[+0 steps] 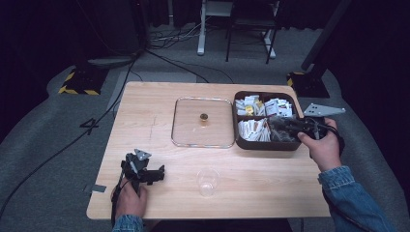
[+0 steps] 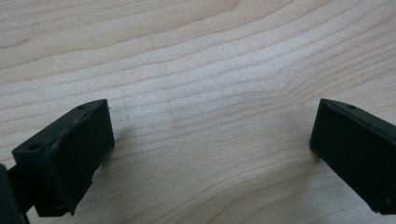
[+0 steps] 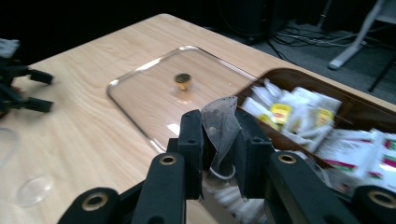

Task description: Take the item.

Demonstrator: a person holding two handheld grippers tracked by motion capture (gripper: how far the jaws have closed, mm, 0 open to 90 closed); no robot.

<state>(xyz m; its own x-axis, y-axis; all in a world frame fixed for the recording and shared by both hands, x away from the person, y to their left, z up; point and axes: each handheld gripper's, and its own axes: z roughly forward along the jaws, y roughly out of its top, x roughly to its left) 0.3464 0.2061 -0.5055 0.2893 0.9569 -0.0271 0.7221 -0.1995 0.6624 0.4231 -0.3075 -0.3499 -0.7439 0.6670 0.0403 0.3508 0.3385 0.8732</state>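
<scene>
Cup (image 1: 208, 182): the clear plastic cup stands empty on the worktop (image 1: 159, 104), nearest your edge; take it as the landmark. Nothing is in it yet.
Left gripper (image 1: 153, 175): left of the cup, low over bare wood, jaws standing wide apart with nothing between them (image 2: 210, 154). It has no part in the work so far.
Lid (image 1: 203, 122): the clear lid with its small gold knob lies flat beyond the cup, so the opening of the box looks done.
Right gripper (image 3: 219, 140): beyond and right of the cup, over the near right compartment of the box; its jaws are clamped on a mesh tea bag.
Tea bag (image 3: 220, 125): pinched upright between those jaws, clear of the sachets below it.
Box (image 1: 265, 146): the brown compartment box sits farthest right of the cup, touching the lid's edge, full of sachets.
Done, as you can judge: lid off, bag picked.
Left: likely carrying the bag back to the cup and letting go.
</scene>
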